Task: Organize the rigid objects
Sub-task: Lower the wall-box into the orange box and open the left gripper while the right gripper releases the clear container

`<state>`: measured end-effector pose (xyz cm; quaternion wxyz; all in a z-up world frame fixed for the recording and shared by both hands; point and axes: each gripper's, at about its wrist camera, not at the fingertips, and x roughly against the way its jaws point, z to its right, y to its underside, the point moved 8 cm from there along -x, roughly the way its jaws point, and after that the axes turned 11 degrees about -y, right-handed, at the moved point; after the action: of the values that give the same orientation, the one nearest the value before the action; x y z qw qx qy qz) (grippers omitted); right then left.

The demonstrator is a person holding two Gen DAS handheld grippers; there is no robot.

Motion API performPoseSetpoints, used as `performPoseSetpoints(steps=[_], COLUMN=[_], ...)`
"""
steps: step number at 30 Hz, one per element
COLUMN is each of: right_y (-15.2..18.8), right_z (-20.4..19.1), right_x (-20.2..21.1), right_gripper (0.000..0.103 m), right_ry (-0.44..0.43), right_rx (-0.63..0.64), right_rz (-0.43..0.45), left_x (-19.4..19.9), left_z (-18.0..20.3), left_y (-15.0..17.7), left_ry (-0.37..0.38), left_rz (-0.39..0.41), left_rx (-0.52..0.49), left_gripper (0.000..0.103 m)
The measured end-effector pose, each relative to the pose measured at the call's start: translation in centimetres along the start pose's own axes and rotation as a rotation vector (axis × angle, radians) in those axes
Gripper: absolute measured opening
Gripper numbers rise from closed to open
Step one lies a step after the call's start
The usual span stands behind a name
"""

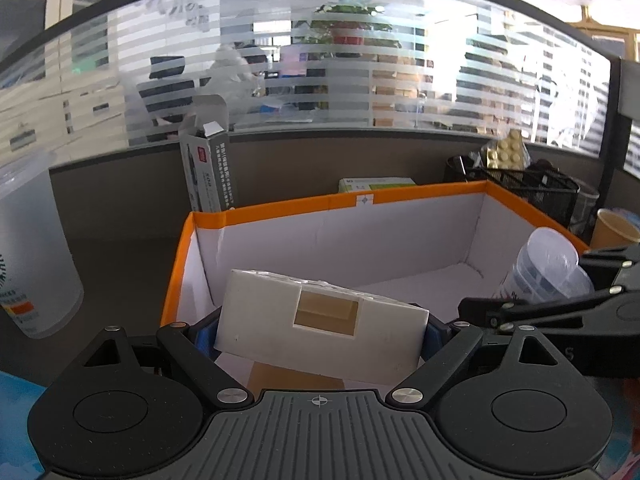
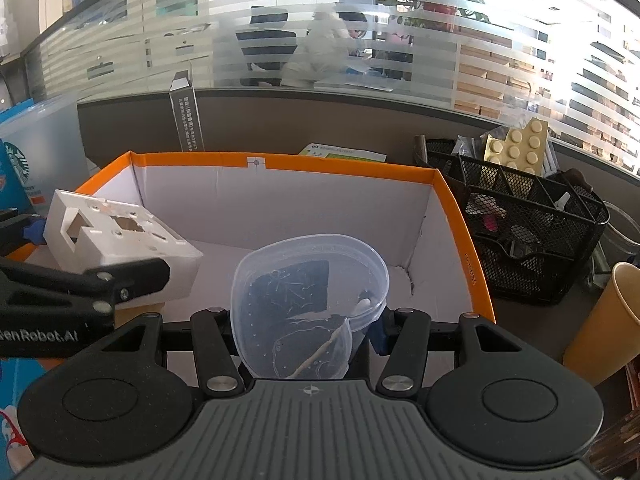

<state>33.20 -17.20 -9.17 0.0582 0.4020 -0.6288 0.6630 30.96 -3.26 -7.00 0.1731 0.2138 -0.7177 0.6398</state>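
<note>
Holding a white block (image 1: 320, 320) in my left tool (image 1: 320, 330), I have its blue pads pinched against the block's two ends, and the block hangs tilted over the near left part of the orange-rimmed box (image 1: 280, 210). In my right tool (image 2: 310, 332) a clear plastic cup (image 2: 308, 304) lies on its side, mouth toward the far wall, pinched at its base end between the fingers; a pale stick and some streaks show inside it. It hangs over the near middle of the same box.

The box has white inner walls and, as far as I can see, a bare white floor with a tan patch under the block. Both things I hold are above it, and I cannot tell whether either one touches the floor.

To the right of the box, just beside its wall, stands a black mesh organizer (image 2: 532, 240) with compartments holding a cream studded plate (image 2: 516, 148) and small dark items I cannot make out. A tan paper cup (image 2: 604, 320) stands nearer, right of the box corner. Behind the far rim lies a flat green-and-white packet (image 2: 344, 154), and a tall grey carton (image 1: 210, 172) stands with its top flap open at the far left corner. A frosted tumbler (image 1: 32, 248) stands on the counter (image 1: 128, 264) left of the box.

Open room lies across the box's far half and right side.
</note>
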Motion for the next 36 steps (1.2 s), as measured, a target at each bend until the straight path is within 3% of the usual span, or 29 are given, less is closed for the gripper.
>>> performPoseSetpoints(steps=[5, 29, 33, 34, 36], right_y=[0.0, 0.0, -0.5, -0.6, -1.2], right_z=[0.1, -0.1, -0.5, -0.7, -0.8], right_x=[0.0, 0.4, 1.2, 1.5, 2.5], right_gripper=[0.051, 0.057, 0.072, 0.086, 0.102], right_ry=[0.005, -0.006, -0.016, -0.009, 0.069], right_rx=[0.001, -0.001, -0.005, 0.004, 0.037], right_rz=[0.001, 0.020, 0.049, 0.061, 0.107], left_x=[-0.2, 0.7, 1.9, 2.2, 3.1], left_z=[0.3, -0.3, -1.6, -1.9, -2.6], left_y=[0.3, 0.1, -0.8, -1.1, -1.7], left_ry=[-0.023, -0.035, -0.043, -0.042, -0.039], left_rz=[0.008, 0.008, 0.037, 0.045, 0.064], left_rx=[-0.037, -0.023, 0.029, 0.044, 0.068], left_gripper=[0.091, 0.096, 0.098, 0.099, 0.100])
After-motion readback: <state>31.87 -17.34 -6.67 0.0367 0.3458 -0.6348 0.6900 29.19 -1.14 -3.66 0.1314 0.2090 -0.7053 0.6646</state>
